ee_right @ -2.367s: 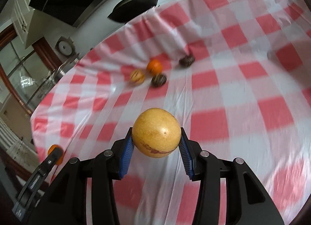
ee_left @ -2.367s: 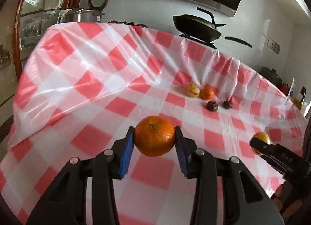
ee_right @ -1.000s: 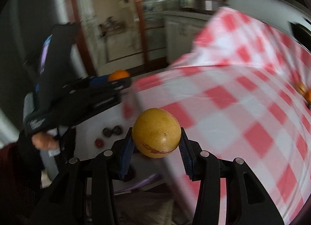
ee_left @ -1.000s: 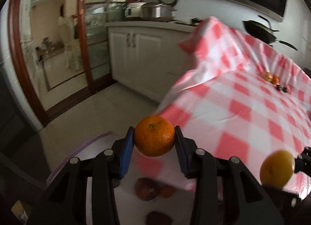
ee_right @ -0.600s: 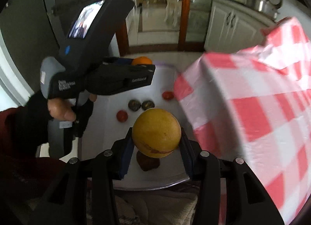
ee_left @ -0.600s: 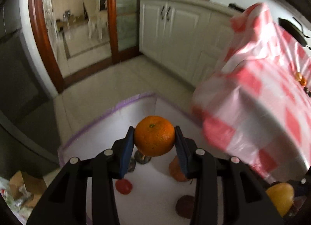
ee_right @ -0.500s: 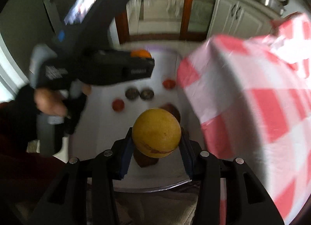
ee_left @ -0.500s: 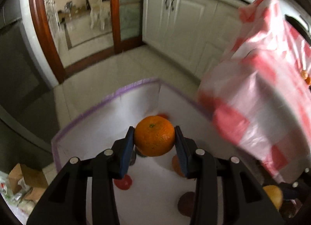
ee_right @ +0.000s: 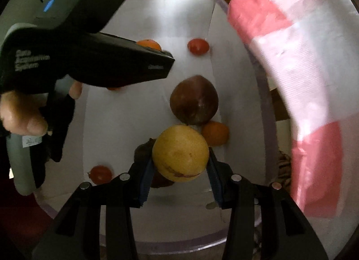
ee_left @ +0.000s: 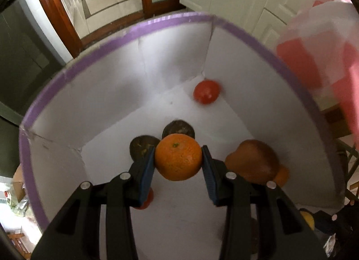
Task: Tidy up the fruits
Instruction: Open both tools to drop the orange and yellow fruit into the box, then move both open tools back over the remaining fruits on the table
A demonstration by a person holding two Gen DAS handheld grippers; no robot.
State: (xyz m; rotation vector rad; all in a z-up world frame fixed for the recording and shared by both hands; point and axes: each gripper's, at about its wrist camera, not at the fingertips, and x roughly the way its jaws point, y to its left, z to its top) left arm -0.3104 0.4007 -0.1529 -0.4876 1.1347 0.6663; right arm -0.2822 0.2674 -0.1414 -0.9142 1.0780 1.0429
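- Left gripper (ee_left: 178, 161): jaws closed on a round orange mandarin with a green stem dot (ee_left: 178, 157), blue pads pressing its two sides, pointing steeply down into a white box with a purple-taped rim (ee_left: 143, 28).
- Left of those jaws and just beyond: a dark brown round fruit (ee_left: 140, 145); a second dark brown fruit (ee_left: 178, 128) straight ahead of the mandarin, partly hidden by it.
- Below the left pad: a small red fruit (ee_left: 147, 200), mostly covered.
- Far ahead, toward the box corner: a red tomato-like fruit (ee_left: 206, 92), apart from the rest.
- Right of the jaws: a large brown pear-shaped fruit (ee_left: 252, 161), with an orange fruit (ee_left: 282, 174) touching its far side.
- Right gripper (ee_right: 180, 155): jaws closed on a round yellow fruit with a reddish streak (ee_right: 180, 152), held above the same box floor.
- Left of these jaws: a small red fruit (ee_right: 101, 174) on the floor; higher up, a hand (ee_right: 20, 114) gripping the black handle of the other tool.
- Directly ahead of the jaws: the large brown fruit, with the orange one just right of the yellow fruit.
- Far right: red-and-white checked plastic cloth (ee_right: 298, 76) hanging beside the box.
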